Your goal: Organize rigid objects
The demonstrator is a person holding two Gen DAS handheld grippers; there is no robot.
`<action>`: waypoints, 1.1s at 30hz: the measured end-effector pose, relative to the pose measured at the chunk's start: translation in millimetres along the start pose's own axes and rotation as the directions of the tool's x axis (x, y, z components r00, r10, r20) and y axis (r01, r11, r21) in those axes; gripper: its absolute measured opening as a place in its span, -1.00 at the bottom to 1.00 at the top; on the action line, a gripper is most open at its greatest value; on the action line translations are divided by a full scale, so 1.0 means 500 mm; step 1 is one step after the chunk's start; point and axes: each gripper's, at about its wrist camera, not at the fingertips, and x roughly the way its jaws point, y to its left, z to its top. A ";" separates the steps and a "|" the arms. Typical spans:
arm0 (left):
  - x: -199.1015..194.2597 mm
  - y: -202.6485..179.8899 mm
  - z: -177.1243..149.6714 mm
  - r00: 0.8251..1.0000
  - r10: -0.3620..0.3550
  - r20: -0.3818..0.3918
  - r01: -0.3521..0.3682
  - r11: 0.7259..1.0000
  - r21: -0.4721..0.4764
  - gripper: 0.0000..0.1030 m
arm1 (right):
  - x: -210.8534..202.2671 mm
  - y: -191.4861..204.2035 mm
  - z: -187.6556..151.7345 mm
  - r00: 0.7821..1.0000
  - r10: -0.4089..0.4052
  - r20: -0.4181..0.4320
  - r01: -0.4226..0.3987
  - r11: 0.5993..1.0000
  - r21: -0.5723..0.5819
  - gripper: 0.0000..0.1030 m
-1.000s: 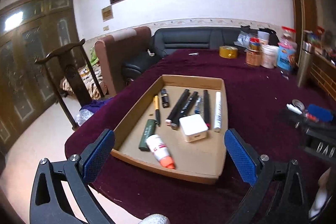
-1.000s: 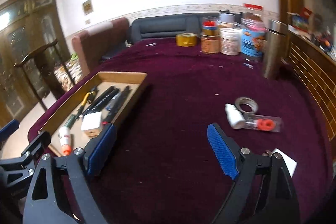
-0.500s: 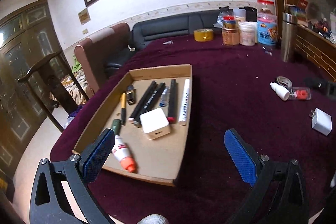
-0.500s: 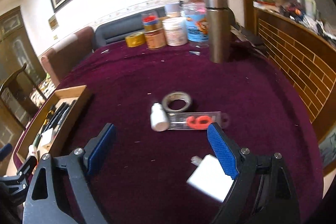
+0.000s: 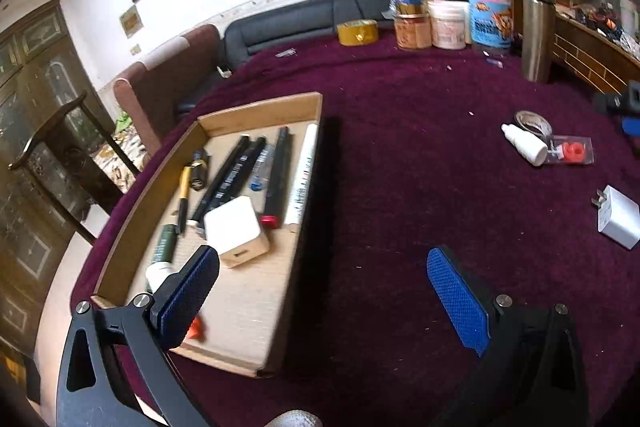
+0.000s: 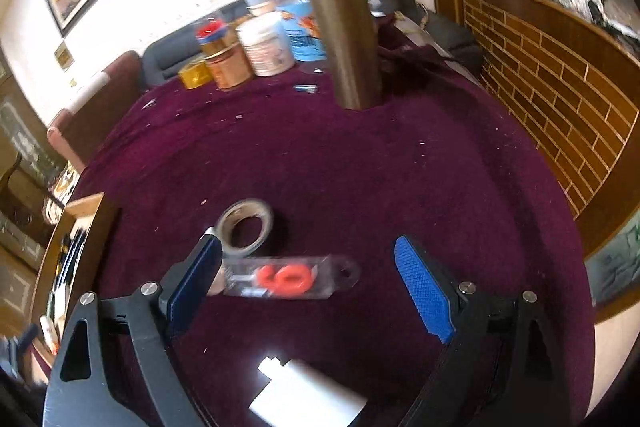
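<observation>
One shallow cardboard tray (image 5: pixel 308 99) sits at the left edge of the maroon-covered table (image 5: pixel 400 155), holding four long markers, one white cube charger (image 5: pixel 236 229), a yellow pen, a small dark cylinder, a green tube and a white glue bottle whose orange tip is half hidden behind a blue pad. Four loose things lie to the right on the cloth: one small white dropper bottle (image 5: pixel 525 143), one tape ring (image 6: pixel 245 223), one clear packet with red rings (image 6: pixel 288 279) and one white wall plug (image 5: pixel 618 217). The left gripper (image 5: pixel 322 291) stands wide open with nothing between its pads, straddling the tray's right wall. The right gripper (image 6: pixel 308 281) is also spread wide and empty, above the packet; its left pad covers the dropper bottle, and the plug is blurred and cut off below. At the far edge stand several jars, a yellow tape roll (image 5: pixel 357 31) and a steel flask (image 6: pixel 346 27). The cloth between tray and loose items is open.
</observation>
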 end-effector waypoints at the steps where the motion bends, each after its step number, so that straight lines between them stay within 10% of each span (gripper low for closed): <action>1: 0.006 -0.008 0.001 1.000 -0.011 -0.010 0.011 1.000 0.008 0.98 | 0.008 -0.011 0.011 1.000 0.000 -0.015 0.000 1.000 0.021 0.72; 10: 0.081 -0.091 0.029 0.987 -0.124 -0.106 0.132 0.989 0.065 0.98 | 0.050 0.006 0.023 0.983 0.128 -0.130 -0.120 0.990 0.073 0.72; 16: 0.138 -0.088 0.039 0.952 -0.234 -0.197 0.236 0.972 -0.015 0.98 | 0.077 0.090 0.015 0.917 0.336 -0.214 -0.335 0.941 0.042 0.73; 24: 0.122 -0.089 0.026 0.961 -0.214 -0.174 0.213 0.977 -0.023 0.99 | 0.155 0.188 -0.001 0.898 0.298 -0.324 -0.324 0.946 -0.029 0.80; 30: 0.109 -0.092 0.015 0.963 -0.205 -0.176 0.202 0.979 -0.033 0.99 | 0.185 0.240 -0.066 0.769 0.403 -0.496 -0.450 0.893 0.028 0.81; 33: 0.112 -0.091 0.018 0.962 -0.206 -0.178 0.204 0.979 -0.033 0.99 | 0.152 0.239 -0.068 0.759 0.439 -0.480 -0.497 0.868 0.008 0.80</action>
